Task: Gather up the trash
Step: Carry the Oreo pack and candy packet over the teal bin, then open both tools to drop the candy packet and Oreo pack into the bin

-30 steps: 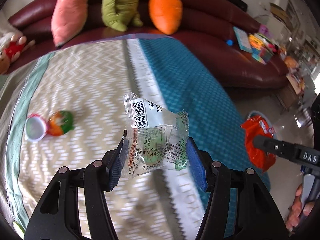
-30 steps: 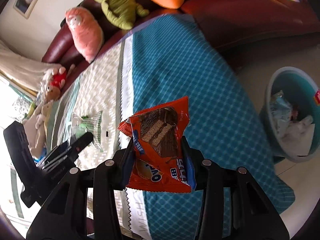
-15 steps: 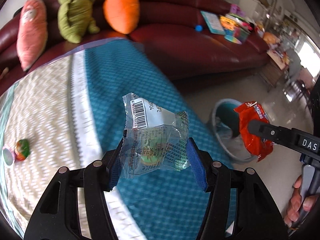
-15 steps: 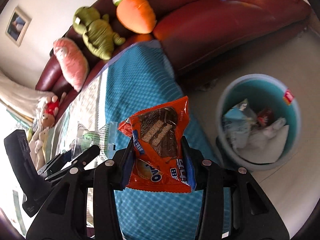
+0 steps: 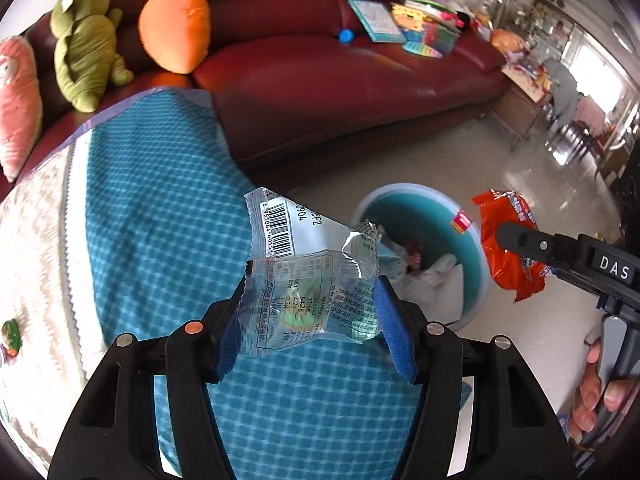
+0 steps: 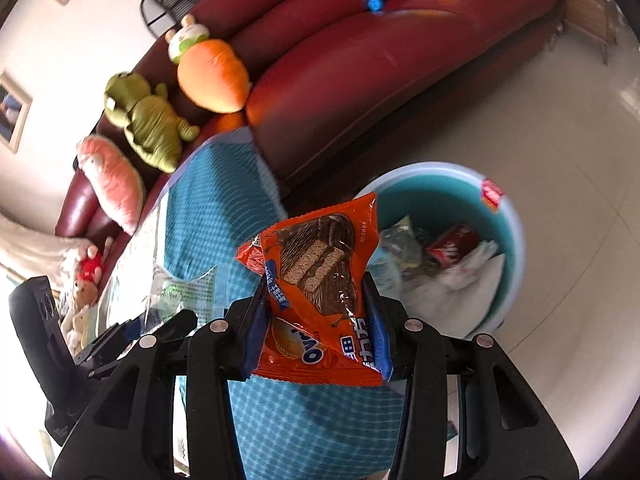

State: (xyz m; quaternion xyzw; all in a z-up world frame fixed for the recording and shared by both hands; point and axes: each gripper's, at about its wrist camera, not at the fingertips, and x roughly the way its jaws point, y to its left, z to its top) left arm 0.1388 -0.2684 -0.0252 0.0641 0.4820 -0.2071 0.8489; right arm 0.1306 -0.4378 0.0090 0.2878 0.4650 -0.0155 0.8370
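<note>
My left gripper (image 5: 308,320) is shut on a clear plastic wrapper (image 5: 312,268) with a barcode, held above the table's right end. My right gripper (image 6: 316,320) is shut on an orange snack wrapper (image 6: 320,288) showing a chocolate cake; it also shows in the left wrist view (image 5: 508,248). A teal trash bin (image 6: 508,216) with several pieces of trash inside stands on the floor just past the table edge, in front of both grippers; in the left wrist view the bin (image 5: 476,240) is partly hidden by the clear wrapper.
The table carries a teal and cream cloth (image 5: 160,220). A small green and orange object (image 5: 11,332) lies at its left. A dark red sofa (image 5: 340,72) with plush toys and books is behind. Glossy floor (image 6: 560,120) surrounds the bin.
Both grippers have swung right from over the table toward the bin, each still holding its wrapper. The bin now shows closer and larger in both views.
</note>
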